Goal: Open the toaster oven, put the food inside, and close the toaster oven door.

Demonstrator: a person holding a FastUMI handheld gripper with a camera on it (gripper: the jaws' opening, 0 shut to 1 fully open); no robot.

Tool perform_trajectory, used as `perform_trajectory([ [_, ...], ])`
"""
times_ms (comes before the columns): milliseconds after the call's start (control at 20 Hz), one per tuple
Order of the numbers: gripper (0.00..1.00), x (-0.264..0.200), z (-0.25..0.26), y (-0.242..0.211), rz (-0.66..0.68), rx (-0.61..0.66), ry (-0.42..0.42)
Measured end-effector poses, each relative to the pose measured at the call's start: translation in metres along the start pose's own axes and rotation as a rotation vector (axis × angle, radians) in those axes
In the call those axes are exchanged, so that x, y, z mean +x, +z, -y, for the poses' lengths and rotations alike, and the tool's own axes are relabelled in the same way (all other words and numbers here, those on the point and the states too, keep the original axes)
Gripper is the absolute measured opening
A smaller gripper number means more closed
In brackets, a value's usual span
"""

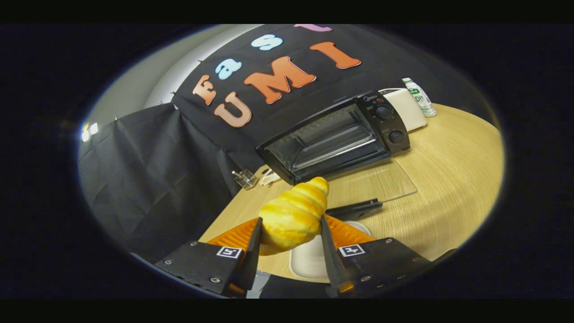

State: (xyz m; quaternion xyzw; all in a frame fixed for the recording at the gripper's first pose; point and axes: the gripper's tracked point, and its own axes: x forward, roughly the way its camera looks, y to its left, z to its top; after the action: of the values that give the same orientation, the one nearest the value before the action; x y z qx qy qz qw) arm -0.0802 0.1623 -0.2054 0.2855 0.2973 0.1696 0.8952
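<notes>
My gripper (290, 220) is shut on a golden croissant-shaped bread (293, 215), which sticks up and forward from between the two fingers. The bread hangs above a white plate (308, 261) on the wooden table (448, 179). Beyond the fingers stands a black toaster oven (336, 137) with two knobs on its right side. Its glass door (376, 183) is folded down flat onto the table, and the dark door handle (355, 209) lies just ahead of the bread. The oven cavity with its wire rack is open to view.
A white boxy appliance (408, 107) and a small plastic bottle (419, 96) stand behind the oven on the right. A little wire basket (245, 178) and a white object (269, 178) sit left of the oven near the table edge.
</notes>
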Motion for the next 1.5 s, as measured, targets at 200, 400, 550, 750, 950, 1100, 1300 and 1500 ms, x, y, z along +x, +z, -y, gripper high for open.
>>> perform_trajectory([
  [200, 0.63, 0.037, 0.005, 0.048, 0.083, 0.014, 0.023],
  [400, 0.63, 0.087, 0.028, 0.074, 0.095, 0.024, -0.027],
  [550, 0.63, 0.111, 0.034, 0.087, 0.086, 0.057, -0.034],
  [750, 0.63, 0.135, 0.047, 0.094, 0.08, 0.05, -0.071],
  [950, 0.63, 0.155, 0.06, 0.104, 0.079, 0.028, -0.117],
  [1100, 0.63, 0.168, 0.07, 0.109, 0.082, 0.008, -0.153],
  [1300, 0.64, 0.177, 0.089, 0.12, 0.118, -0.091, -0.271],
  [1500, 0.74, 0.19, 0.097, 0.131, 0.139, -0.179, -0.349],
])
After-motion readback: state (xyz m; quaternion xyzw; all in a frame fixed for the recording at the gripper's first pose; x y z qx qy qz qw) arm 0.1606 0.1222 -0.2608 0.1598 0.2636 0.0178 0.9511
